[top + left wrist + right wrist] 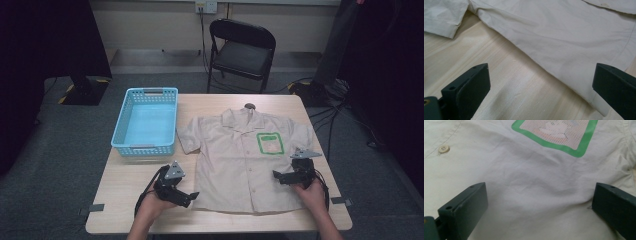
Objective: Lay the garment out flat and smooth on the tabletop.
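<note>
A short-sleeved cotton shirt (240,160) in pale beige, plain and without print across its body, carries on its chest a white mesh pocket patch (270,143) framed by a bright green border, and in the right gripper view a cream round button (443,149) matches the cloth around it. The rectangular plastic basket (146,121) is light sky blue with a pierced lattice pattern in its walls, and the wooden counter (125,185) is light blond with faint straight grain. Both handheld grippers, left gripper (189,199) and right gripper (278,175), are black with dark matte jaws and a grey three-cornered plate on top, and the folding chair (241,52) beyond the counter is black.
</note>
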A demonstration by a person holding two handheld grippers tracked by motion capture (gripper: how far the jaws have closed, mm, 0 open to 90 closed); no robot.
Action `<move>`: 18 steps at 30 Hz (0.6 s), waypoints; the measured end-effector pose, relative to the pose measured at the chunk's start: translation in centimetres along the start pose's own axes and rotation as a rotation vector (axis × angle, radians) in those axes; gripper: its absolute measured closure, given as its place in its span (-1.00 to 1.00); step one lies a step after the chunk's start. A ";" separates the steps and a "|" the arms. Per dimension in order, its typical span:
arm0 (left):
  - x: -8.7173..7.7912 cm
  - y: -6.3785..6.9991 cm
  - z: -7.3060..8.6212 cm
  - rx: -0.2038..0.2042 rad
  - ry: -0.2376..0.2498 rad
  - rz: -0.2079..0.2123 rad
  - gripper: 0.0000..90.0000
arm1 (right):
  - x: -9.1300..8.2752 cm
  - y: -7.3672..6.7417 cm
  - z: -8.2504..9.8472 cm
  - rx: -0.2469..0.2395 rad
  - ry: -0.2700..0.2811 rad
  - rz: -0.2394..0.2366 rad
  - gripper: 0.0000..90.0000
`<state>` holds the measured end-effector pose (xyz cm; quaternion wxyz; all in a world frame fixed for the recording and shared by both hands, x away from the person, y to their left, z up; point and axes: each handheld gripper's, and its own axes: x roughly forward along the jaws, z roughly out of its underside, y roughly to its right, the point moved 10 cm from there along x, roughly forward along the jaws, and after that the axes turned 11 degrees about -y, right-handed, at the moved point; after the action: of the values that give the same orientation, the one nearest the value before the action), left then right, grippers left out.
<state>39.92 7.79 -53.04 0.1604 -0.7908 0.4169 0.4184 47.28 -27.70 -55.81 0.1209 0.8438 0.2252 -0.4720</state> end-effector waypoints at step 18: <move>-1.0 -1.0 0.4 0.005 0.012 -0.011 -0.98 | 0.0 0.0 0.0 -0.001 0.000 -0.001 -1.00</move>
<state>40.15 9.15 -52.61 0.1623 -0.7951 0.4146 0.4119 47.25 -27.71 -55.80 0.1211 0.8437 0.2257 -0.4718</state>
